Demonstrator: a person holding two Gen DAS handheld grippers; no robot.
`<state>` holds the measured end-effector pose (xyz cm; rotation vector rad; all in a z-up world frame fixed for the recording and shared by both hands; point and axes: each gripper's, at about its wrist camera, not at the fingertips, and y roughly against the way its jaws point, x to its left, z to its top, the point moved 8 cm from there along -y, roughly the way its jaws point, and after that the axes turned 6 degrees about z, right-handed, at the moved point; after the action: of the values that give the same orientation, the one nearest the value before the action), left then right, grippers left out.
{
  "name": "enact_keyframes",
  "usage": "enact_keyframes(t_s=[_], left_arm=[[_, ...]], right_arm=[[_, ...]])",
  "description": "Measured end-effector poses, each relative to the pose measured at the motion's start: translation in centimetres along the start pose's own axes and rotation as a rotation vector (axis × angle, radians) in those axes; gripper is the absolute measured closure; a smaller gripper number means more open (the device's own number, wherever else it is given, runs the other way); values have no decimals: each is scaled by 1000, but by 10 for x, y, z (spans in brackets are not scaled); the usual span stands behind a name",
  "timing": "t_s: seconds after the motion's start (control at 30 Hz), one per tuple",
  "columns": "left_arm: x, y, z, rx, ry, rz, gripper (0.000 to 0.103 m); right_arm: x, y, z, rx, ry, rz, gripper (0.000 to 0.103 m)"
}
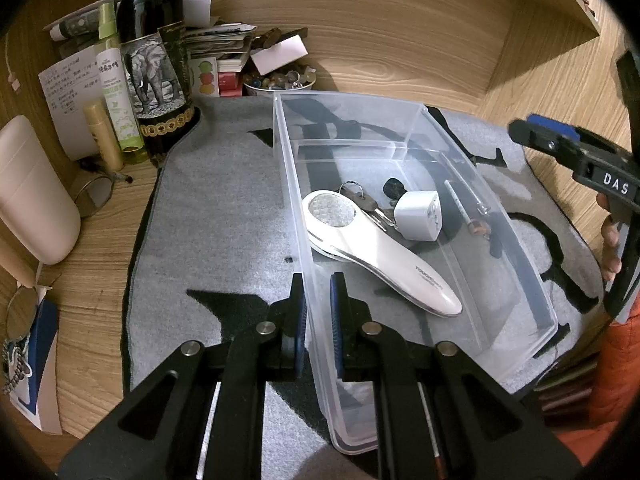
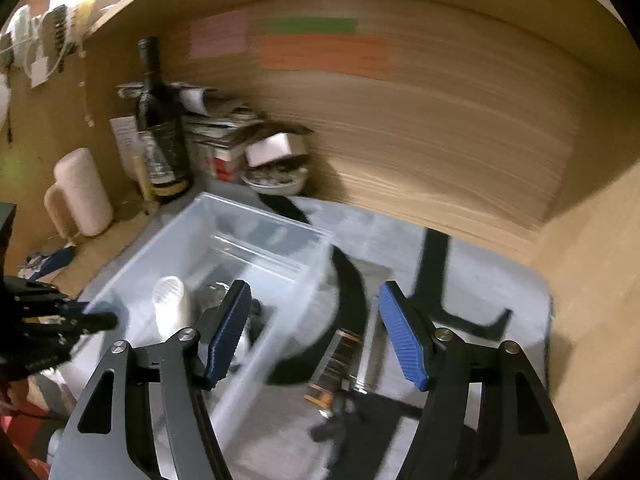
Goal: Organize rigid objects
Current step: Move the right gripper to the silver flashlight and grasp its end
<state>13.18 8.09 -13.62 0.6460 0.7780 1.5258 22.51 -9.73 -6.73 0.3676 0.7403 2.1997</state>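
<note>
Wood-grain alcove: back panel (image 1: 400, 40) and side walls close round the tabletop (image 1: 92, 280), same pale wood. Coloured notes (image 2: 324, 54) stuck to the back panel, pink, green, orange.

Grey mat (image 1: 224, 220) with black shapes covers most of the tabletop.

Clear bin (image 1: 420, 120) sits on the mat, long side running away from the left tongs, a clear divider across its far end.

Clutter in the back left corner, off the mat: dark bottle (image 1: 154, 48) with an elephant label, pale mug (image 1: 32, 192) near the left edge, green spray bottle (image 1: 116, 92), stacked papers (image 1: 224, 40), small bowl (image 1: 280, 84) of trinkets.

Inside the bin's near part: white handheld device (image 1: 380, 256) lying flat, largest item. Just beyond it a white plug adapter (image 1: 420, 216), touching or nearly touching a bunch of keys (image 1: 368, 204). A pen (image 1: 460, 204) lies along the right wall.

Left tongs (image 1: 318, 312): narrow, pads clamped on the bin's near left wall.

Right tongs (image 2: 314, 332): wide, nothing between the pads, above the mat just right of the bin; that view is blurred. A small brownish object (image 2: 336, 368) lies on the mat below them; cannot tell what it is.
</note>
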Motion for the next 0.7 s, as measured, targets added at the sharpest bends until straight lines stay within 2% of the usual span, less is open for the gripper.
enact_keyframes(t_s=[0.33,0.53,0.6,0.67,0.7], left_arm=[[0,0,0,-1,0,1,93],[0,0,0,-1,0,1,93],[0,1,0,-1,1,1,93],[0,1,0,-1,0,1,93],[0,1,0,-1,0,1,93]], right_arm=[[-46,-14,-52,107,-70,-85,40],[-66,-39,-72,174,-138,-71,40],[-66,-48,-74,186,-147,-60,43],[-64,-59,-77,212,-145,-46,56],[-62,-64,-78,223,-144,-38,59]])
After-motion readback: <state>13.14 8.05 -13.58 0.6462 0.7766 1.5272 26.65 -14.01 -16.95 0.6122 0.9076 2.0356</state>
